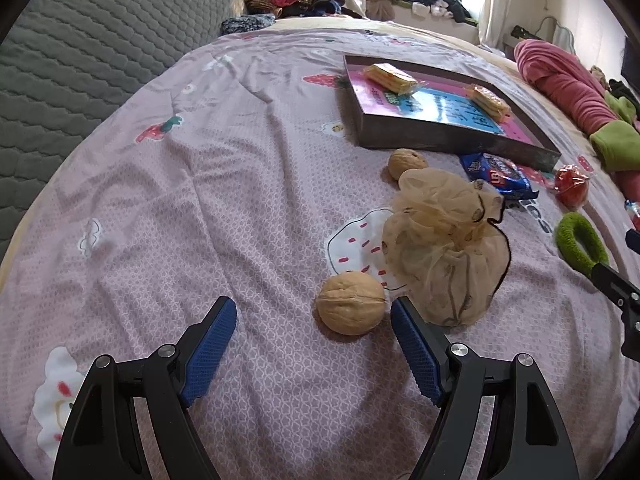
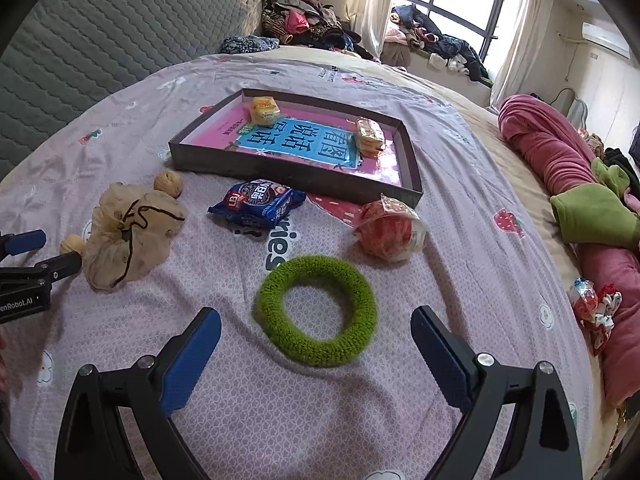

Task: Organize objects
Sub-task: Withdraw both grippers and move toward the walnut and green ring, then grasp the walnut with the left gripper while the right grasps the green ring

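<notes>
Above bedsheet (image 2: 460,240): both grippers angled down, fingers spread, empty.

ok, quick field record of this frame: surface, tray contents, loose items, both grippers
surface: pink patterned bedsheet
tray: dark shallow rectangular box holding two yellow wrapped snack packs
loose: green fuzzy ring, blue biscuit packet, red wrapped ball, beige mesh drawstring pouch, two walnuts
left gripper: open, empty, near walnut beside its right finger
right gripper: open, empty, ring ahead between fingers
</notes>
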